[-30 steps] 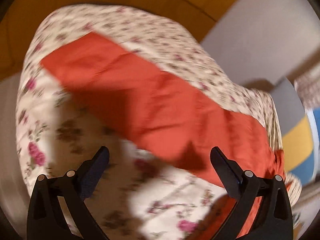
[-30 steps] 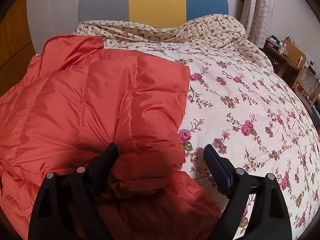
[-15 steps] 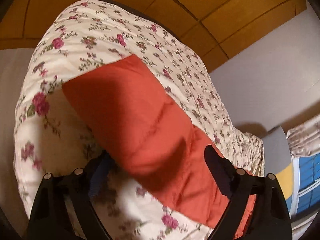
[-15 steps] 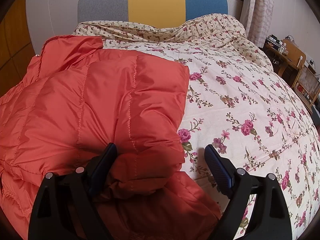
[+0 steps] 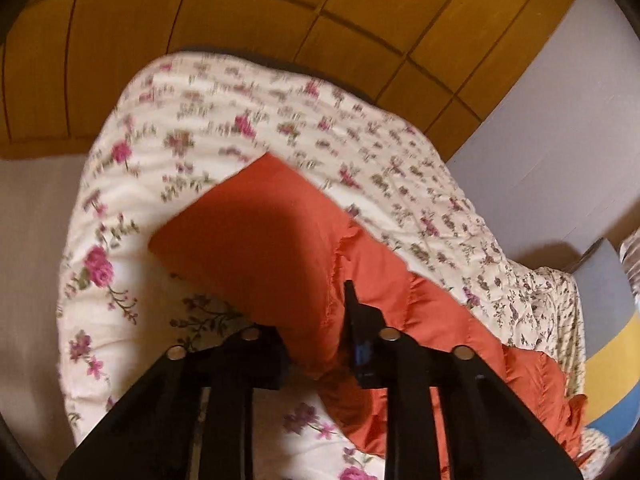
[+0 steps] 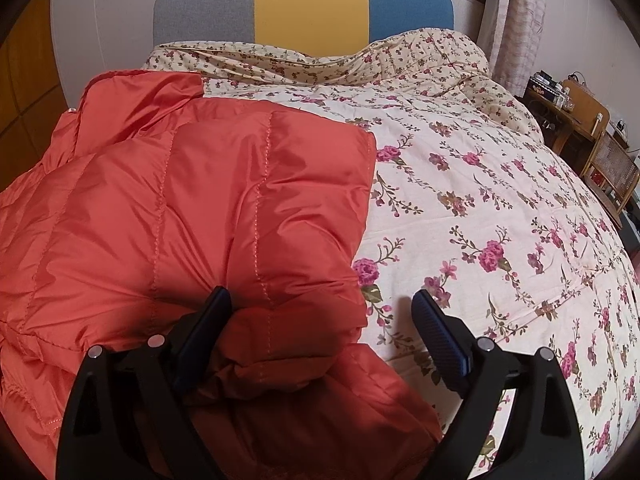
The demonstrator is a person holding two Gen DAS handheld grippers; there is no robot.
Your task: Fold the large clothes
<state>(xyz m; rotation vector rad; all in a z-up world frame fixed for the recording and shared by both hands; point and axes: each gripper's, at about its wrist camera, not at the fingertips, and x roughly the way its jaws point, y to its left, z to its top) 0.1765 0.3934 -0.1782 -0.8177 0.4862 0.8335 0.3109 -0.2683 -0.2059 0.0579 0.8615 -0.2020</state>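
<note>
An orange quilted puffer jacket point(image 6: 192, 208) lies partly folded on the left side of a bed with a floral cover point(image 6: 500, 208). My right gripper point(image 6: 320, 320) is open, its jaws wide apart over the jacket's near folded edge. In the left wrist view my left gripper point(image 5: 316, 344) is shut on a fold of the jacket point(image 5: 280, 248), pinching the orange fabric between its fingers near the bed's side edge. The floral cover point(image 5: 200, 128) shows around it.
A grey, yellow and blue headboard point(image 6: 308, 4) stands at the far end of the bed. A wooden desk and chair point(image 6: 592, 140) stand to the right. Wooden wall panels point(image 5: 240, 12) are beyond the bed's left edge, with pale floor point(image 5: 28, 240) beside it.
My left gripper has moved in on the jacket's edge and shut on the orange fabric; it was open before. My right gripper has barely moved.
</note>
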